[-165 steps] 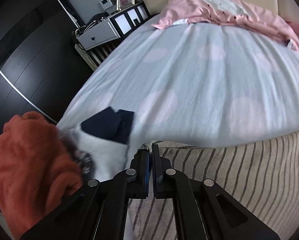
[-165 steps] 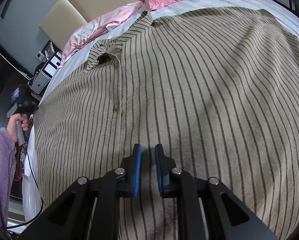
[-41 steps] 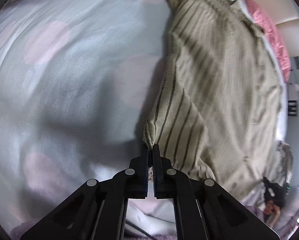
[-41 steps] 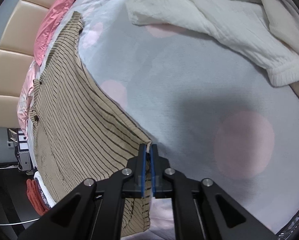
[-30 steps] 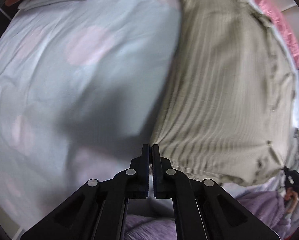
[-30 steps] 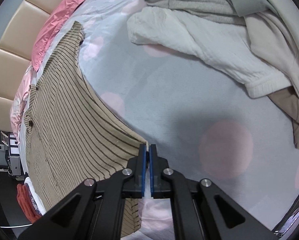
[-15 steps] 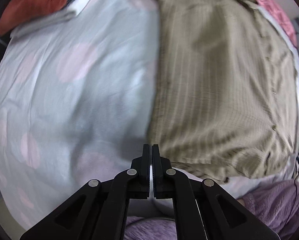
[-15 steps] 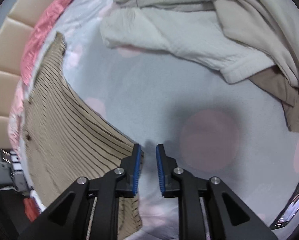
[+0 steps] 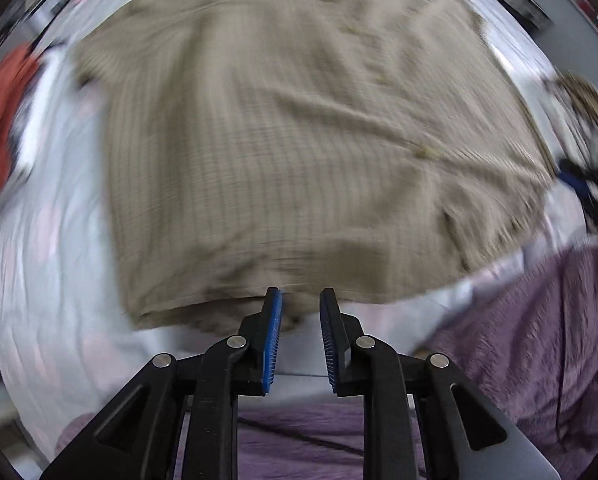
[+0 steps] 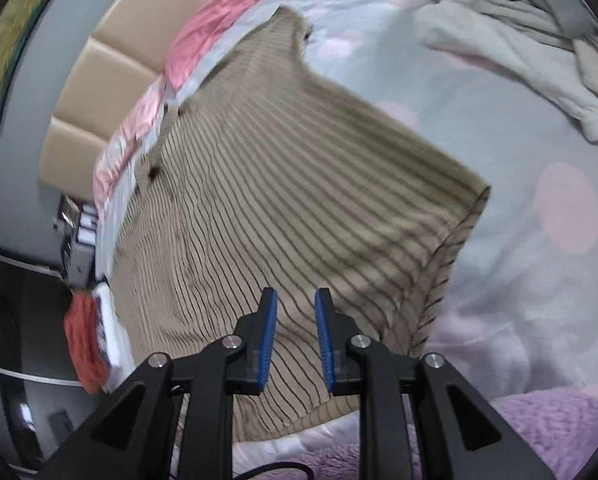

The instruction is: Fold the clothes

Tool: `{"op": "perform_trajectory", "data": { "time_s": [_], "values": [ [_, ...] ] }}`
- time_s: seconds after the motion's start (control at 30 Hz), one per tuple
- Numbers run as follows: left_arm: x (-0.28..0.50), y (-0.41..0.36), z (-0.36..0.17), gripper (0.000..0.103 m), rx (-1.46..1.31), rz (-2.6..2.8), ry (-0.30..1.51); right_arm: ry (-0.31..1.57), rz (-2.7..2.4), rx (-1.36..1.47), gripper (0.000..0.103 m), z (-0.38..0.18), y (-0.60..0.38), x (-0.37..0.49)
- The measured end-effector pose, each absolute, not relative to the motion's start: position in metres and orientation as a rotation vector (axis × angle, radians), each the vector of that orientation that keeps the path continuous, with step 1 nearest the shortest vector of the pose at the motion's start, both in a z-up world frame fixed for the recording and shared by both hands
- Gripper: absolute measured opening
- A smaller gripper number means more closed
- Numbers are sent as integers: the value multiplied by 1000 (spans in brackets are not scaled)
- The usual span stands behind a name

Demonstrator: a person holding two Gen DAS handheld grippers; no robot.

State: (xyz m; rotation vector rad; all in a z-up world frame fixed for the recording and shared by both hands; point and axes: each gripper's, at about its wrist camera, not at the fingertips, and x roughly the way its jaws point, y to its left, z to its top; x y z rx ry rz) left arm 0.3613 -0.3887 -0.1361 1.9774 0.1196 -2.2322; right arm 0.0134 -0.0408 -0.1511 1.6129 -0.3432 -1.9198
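Jaws of our left gripper (image 9: pixel 300 330) and right gripper (image 10: pixel 295 334) are opening, nothing between them; we've released the striped shirt (image 10: pixel 283 216), now spread near the bed's (image 10: pixel 539 280) front edge, ready for folding.

A home bedroom: a bed (image 10: pixel 499 128) with a pale sheet dotted pink fills the view. At its head stand a padded beige headboard (image 10: pixel 111 80) and pink pillows (image 10: pixel 219 12); loose clothes (image 10: pixel 519 40) are heaped on the bed's far side.
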Motion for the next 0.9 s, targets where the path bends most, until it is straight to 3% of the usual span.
{"op": "perform_trajectory", "data": {
  "time_s": [0.27,0.33,0.4,0.47,0.7,0.73,0.9],
  "values": [
    [333,-307,-179,25,2122,-2306,-257,-405,-1859,1659,20,-172,-45,-1],
    [330,-298,-190,29,2148,-2288,-322,-400,-1850,1658,21,-174,-46,0],
    [327,-291,-202,42,2165,-2268,-396,-380,-1851,1649,21,-174,-51,1],
    [325,-286,-213,43,2176,-2244,-466,-362,-1852,1644,21,-174,-57,2],
    [321,-292,-231,42,2200,-2200,-413,-349,-1847,1654,21,-176,-60,2],
    [320,-295,-230,42,2197,-2204,-382,-339,-1849,1651,21,-176,-62,3],
    [319,-307,-220,11,2163,-2255,-252,-232,-1839,1638,21,-174,-76,9]
  ]
}}
